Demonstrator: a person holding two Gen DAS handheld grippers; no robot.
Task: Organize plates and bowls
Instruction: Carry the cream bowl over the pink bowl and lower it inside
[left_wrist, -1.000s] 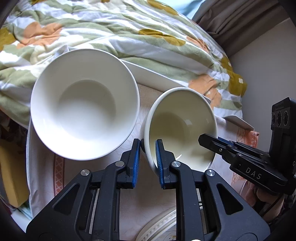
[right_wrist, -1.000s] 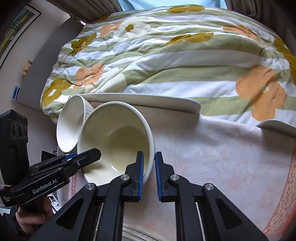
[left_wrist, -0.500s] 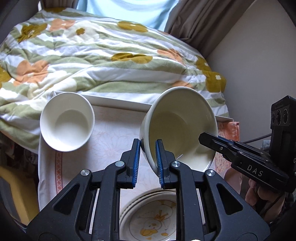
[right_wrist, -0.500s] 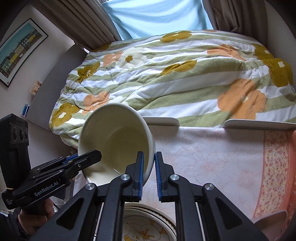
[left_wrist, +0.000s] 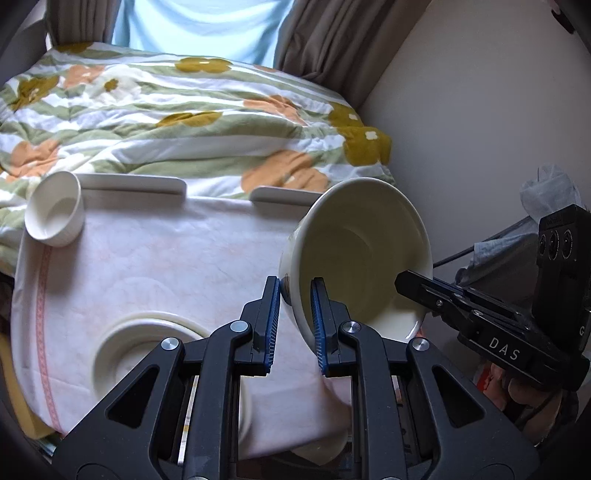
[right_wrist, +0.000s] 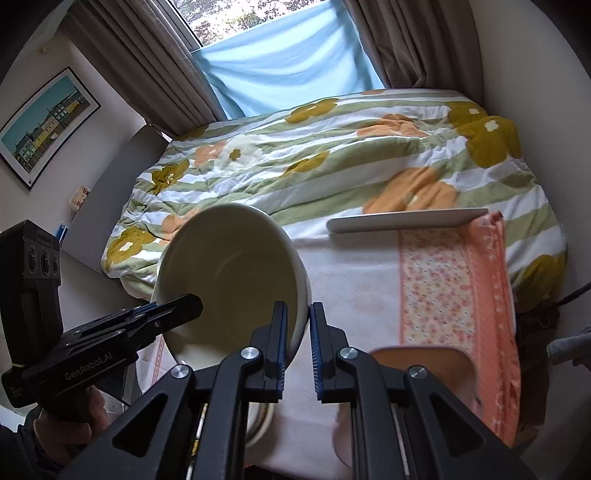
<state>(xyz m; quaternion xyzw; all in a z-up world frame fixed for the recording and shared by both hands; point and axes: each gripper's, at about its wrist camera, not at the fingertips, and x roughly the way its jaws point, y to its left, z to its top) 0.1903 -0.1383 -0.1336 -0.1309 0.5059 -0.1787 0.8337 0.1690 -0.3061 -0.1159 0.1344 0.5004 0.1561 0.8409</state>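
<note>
cream bowl (left_wrist: 354, 254) tilted in the air over the table's (left_wrist: 166, 258) right side, its rim pinched on opposite sides by my left hand-held gripper (left_wrist: 293, 306) and right hand-held gripper (right_wrist: 298, 328). small white bowl (left_wrist: 55, 214) at the far left corner, plate stack (left_wrist: 122, 343) near me. flowered bed quilt (left_wrist: 184, 114) beyond.

The cloth-covered counter (left_wrist: 155, 258) is lying mostly bare through its middle, leaving a wide passage there. A small white bowl (left_wrist: 55, 214) is occupying its far left corner, and a stack of plates (left_wrist: 147, 350) is sitting at the near edge under the left tongs (left_wrist: 293, 317). The cream bowl (left_wrist: 362, 254) is hanging tilted over the right side, blocking that approach. The wall (left_wrist: 480, 110) is closing in on the right, and the bed (left_wrist: 166, 110) is bordering the far edge.
</note>
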